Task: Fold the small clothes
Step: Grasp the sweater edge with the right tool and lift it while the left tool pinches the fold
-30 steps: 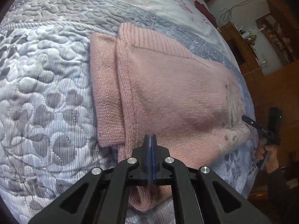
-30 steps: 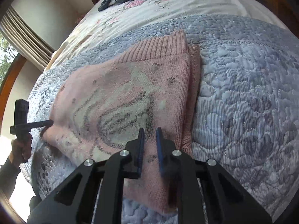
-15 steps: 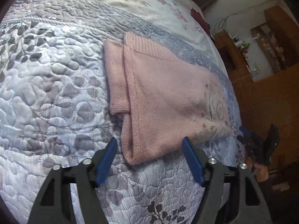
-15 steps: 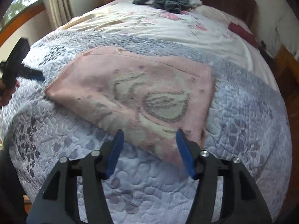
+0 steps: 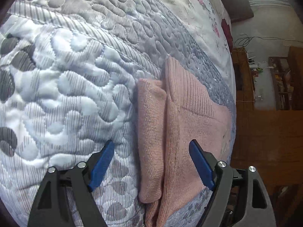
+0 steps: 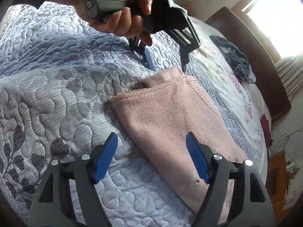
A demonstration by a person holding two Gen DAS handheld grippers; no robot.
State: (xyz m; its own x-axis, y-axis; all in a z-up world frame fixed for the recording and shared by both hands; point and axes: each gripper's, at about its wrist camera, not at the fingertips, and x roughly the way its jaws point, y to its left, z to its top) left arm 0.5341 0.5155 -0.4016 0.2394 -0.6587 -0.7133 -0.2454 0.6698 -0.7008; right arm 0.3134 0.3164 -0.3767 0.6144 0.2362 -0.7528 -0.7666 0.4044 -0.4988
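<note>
Both grippers spread wide, empty: left gripper (image 5: 151, 162) and right gripper (image 6: 151, 155) over folded pink sweater (image 6: 170, 124) on quilt (image 6: 56, 94).

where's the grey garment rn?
Right wrist view, upper right: grey garment bunched on the floral sheet near the headboard, beyond the pink sweater.

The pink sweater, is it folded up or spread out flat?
Folded. The pink sweater lies doubled into a narrow stack on the quilt, layered edges showing.
</note>
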